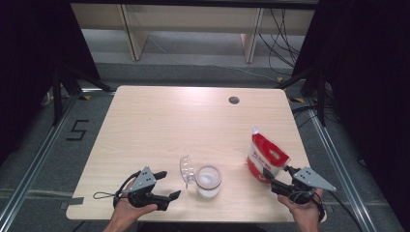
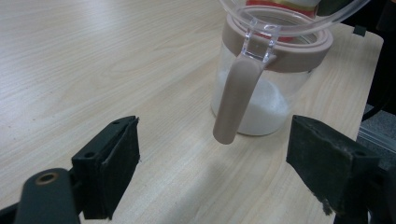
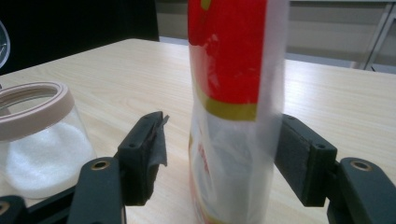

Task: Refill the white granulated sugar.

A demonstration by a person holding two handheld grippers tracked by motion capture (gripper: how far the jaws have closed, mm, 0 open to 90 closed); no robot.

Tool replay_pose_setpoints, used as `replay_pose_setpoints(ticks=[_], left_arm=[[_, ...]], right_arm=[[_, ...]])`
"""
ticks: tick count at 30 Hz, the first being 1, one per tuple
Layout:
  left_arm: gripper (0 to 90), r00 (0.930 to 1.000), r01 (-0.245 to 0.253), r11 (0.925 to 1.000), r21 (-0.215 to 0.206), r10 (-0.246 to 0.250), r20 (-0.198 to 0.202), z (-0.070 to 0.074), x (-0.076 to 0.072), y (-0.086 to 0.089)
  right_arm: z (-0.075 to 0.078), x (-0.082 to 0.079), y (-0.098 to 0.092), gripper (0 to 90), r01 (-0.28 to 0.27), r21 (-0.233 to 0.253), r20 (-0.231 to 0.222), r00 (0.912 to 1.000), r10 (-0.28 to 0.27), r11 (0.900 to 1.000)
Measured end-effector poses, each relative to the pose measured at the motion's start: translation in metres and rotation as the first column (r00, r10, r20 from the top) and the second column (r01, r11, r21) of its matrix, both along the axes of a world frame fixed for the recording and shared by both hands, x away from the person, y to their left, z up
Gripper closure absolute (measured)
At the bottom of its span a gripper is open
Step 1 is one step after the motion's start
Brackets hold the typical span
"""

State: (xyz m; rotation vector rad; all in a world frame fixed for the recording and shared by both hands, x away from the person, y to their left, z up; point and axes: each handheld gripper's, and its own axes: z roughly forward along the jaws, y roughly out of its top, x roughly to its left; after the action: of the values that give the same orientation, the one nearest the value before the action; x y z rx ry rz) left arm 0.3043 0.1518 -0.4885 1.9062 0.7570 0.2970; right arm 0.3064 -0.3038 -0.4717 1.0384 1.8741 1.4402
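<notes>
A clear jar (image 1: 209,181) with a beige rim, part full of white powder, stands near the table's front edge, its clear lid (image 1: 186,169) swung open to the left. My left gripper (image 1: 170,184) is open just left of it. In the left gripper view the jar (image 2: 261,112) and its hanging beige latch (image 2: 236,100) sit just ahead of the spread jaws of my left gripper (image 2: 215,163). A red and white bag (image 1: 266,157) stands upright to the right. My right gripper (image 1: 277,172) is open around the bag's base (image 3: 233,107); the left pad is clear of it.
A round cable hole (image 1: 234,100) lies at the table's far side. The light wooden tabletop (image 1: 169,125) stretches bare behind the jar. In the right gripper view the jar (image 3: 37,140) stands left of the bag. Black curtains and cables surround the table.
</notes>
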Motion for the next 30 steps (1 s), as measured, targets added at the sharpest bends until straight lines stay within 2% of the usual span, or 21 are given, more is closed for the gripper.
replay_pose_setpoints(ticks=[1,2,4,5,7,8,9,10,12,14,15,16,17,18,19,21,23,24,28,29,30], left_arm=[[16.6,1.0000,0.005,1.0000,-0.006,-0.005,0.000,0.000,0.000,0.000],[16.7,1.0000,0.000,1.0000,0.000,0.000,0.000,0.000,0.000,0.000],[16.6,1.0000,0.009,0.9999,-0.004,-0.009,0.001,0.000,0.001,0.000],[16.7,0.9999,0.010,0.9999,0.000,-0.010,0.007,0.000,0.001,0.000],[16.7,1.0000,0.007,1.0000,-0.001,-0.007,0.007,0.001,0.001,0.000],[16.6,1.0000,0.007,1.0000,0.000,-0.007,0.007,0.001,0.001,0.001],[16.6,1.0000,0.003,1.0000,-0.005,-0.003,0.003,0.001,0.001,0.000],[16.6,1.0000,0.004,1.0000,-0.005,-0.004,0.003,0.001,0.001,0.001],[16.7,1.0000,0.005,0.9999,-0.009,-0.005,0.004,0.001,0.001,0.001],[16.6,1.0000,0.001,0.9999,-0.012,-0.001,-0.001,0.001,0.001,0.000],[16.7,1.0000,0.000,0.9999,-0.011,0.000,-0.002,0.000,0.001,0.000],[16.7,1.0000,0.001,1.0000,-0.010,-0.001,-0.002,0.000,0.001,0.000],[16.7,1.0000,0.000,0.9999,-0.010,0.000,-0.003,0.001,0.001,0.000],[16.7,1.0000,-0.002,1.0000,-0.006,0.002,0.000,0.002,0.000,0.001],[16.7,1.0000,-0.003,1.0000,-0.007,0.003,0.002,0.002,0.001,0.000],[16.6,1.0000,0.000,1.0000,-0.010,0.000,0.000,0.003,0.000,0.000],[16.6,1.0000,0.001,0.9997,-0.023,-0.001,-0.005,0.002,0.001,-0.002],[16.7,0.9999,0.010,0.9998,-0.016,-0.010,-0.002,0.002,0.001,-0.002],[16.6,0.9997,0.022,0.9997,-0.006,-0.022,0.012,0.003,0.002,-0.002],[16.7,1.0000,0.002,0.9998,-0.019,-0.002,-0.007,0.003,0.000,-0.002],[16.6,1.0000,0.001,0.9999,-0.012,-0.001,0.000,0.003,0.001,-0.002]], right_arm=[[0.001,-0.006,-0.001,36.8,0.046,0.002,-0.042,0.9981,-0.045,0.999],[0.000,-0.007,-0.001,36.8,0.033,0.019,-0.034,0.9989,-0.032,0.999],[0.000,-0.013,-0.002,36.3,0.047,0.024,-0.074,0.9963,-0.045,0.999],[0.000,-0.014,-0.003,36.4,0.042,0.006,-0.066,0.9969,-0.042,0.999],[0.000,-0.018,-0.002,36.2,0.073,0.026,-0.060,0.9956,-0.071,0.997],[0.001,-0.019,-0.003,36.0,0.068,0.022,-0.051,0.9964,-0.067,0.997],[0.001,-0.022,-0.002,35.5,0.074,0.029,-0.077,0.9945,-0.072,0.997],[0.001,-0.022,-0.003,35.3,0.061,0.015,-0.058,0.9965,-0.060,0.998],[0.000,-0.026,0.000,35.0,0.063,0.018,-0.091,0.9940,-0.061,0.998],[-0.001,-0.024,-0.001,34.1,0.029,-0.001,-0.053,0.9982,-0.029,1.000],[-0.001,-0.028,0.001,33.2,0.048,0.004,-0.079,0.9958,-0.047,0.999],[-0.001,-0.027,0.000,33.0,0.039,-0.004,-0.057,0.9976,-0.039,0.999],[-0.001,-0.029,0.001,32.7,0.051,-0.019,-0.078,0.9956,-0.052,0.999],[-0.003,-0.028,0.001,33.2,0.049,-0.006,-0.066,0.9966,-0.050,0.999],[-0.002,-0.030,0.001,33.3,0.065,-0.014,-0.083,0.9944,-0.066,0.998],[-0.002,-0.032,-0.001,33.3,0.075,-0.018,-0.064,0.9950,-0.076,0.997],[-0.001,-0.035,-0.004,33.2,0.067,-0.021,-0.091,0.9935,-0.069,0.998],[-0.002,-0.036,-0.004,33.2,0.078,-0.020,-0.077,0.9939,-0.079,0.997],[-0.002,-0.042,-0.005,33.2,0.082,-0.020,-0.092,0.9923,-0.083,0.996],[-0.002,-0.043,-0.005,33.2,0.078,-0.023,-0.077,0.9938,-0.080,0.997],[-0.002,-0.045,-0.004,33.1,0.082,-0.004,-0.076,0.9937,-0.082,0.997]])
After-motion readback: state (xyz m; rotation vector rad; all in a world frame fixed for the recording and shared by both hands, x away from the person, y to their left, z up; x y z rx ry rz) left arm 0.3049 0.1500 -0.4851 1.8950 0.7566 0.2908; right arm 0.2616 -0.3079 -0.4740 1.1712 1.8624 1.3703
